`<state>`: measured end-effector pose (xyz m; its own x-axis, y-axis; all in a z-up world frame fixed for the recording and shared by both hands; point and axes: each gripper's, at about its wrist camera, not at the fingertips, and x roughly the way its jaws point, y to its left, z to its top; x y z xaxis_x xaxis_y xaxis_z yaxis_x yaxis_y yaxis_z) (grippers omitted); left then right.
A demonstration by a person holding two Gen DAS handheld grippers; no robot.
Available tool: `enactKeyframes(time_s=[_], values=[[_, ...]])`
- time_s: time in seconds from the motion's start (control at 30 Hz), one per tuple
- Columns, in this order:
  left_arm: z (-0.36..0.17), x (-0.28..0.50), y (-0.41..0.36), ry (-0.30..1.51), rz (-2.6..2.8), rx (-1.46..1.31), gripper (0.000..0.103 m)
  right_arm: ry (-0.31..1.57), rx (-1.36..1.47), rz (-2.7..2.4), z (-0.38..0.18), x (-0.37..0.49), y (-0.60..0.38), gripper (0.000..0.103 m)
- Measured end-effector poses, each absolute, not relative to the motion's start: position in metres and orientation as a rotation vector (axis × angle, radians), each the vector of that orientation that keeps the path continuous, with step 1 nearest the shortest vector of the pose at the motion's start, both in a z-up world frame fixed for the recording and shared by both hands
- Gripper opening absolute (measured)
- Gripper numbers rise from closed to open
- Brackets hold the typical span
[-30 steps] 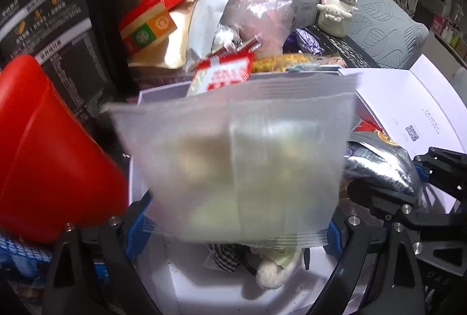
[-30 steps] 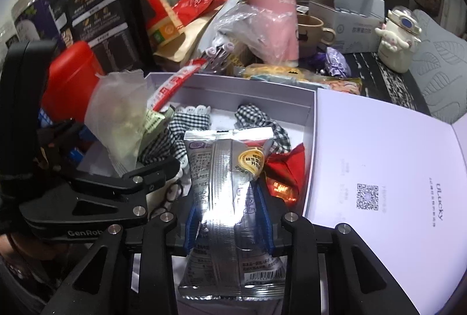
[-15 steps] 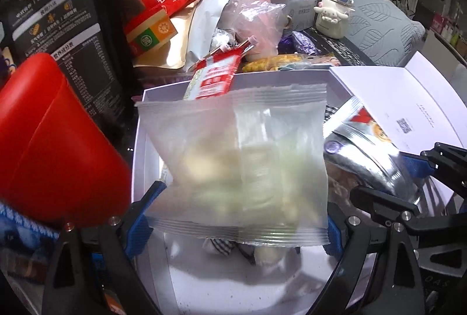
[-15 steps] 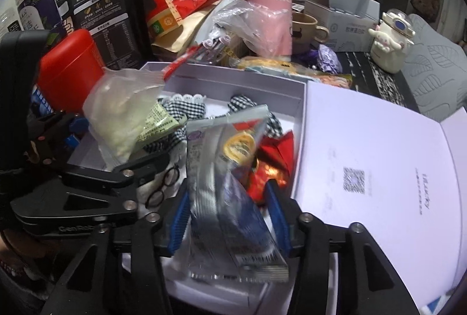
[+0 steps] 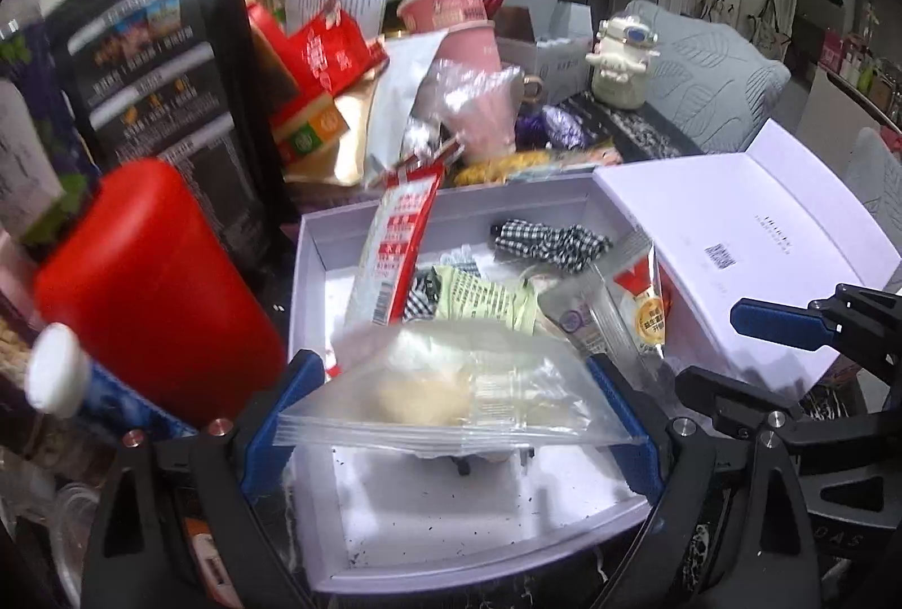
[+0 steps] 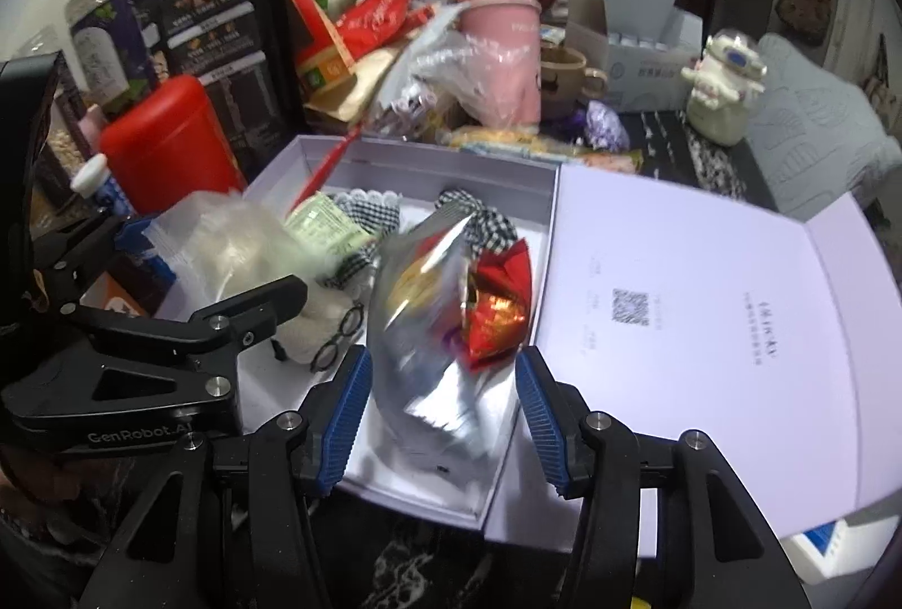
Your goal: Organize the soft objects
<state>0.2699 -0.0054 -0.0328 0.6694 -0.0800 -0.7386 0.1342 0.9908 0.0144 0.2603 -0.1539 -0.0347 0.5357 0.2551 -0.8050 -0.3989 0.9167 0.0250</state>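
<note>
Left wrist: left gripper spread wide, clear bag spanning its pads over the box, next release; right wrist: right gripper parted, foil pack loose between, dropping in.

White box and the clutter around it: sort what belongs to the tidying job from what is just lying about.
Job:
white box
clear bag in left claw
silver packet at right claw
checked cloth

Lying about:
red canister
pink cups
figurine

Both wrist views look steeply down, sharing the white box.
</note>
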Motion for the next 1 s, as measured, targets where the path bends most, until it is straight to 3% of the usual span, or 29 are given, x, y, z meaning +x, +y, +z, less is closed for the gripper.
enactKeyframes(time_s=[1.0], values=[[0.106,0.161,0.017,0.543,-0.124,0.036,0.094,0.553,-0.131,0.346,0.114,0.149,-0.162,0.056]])
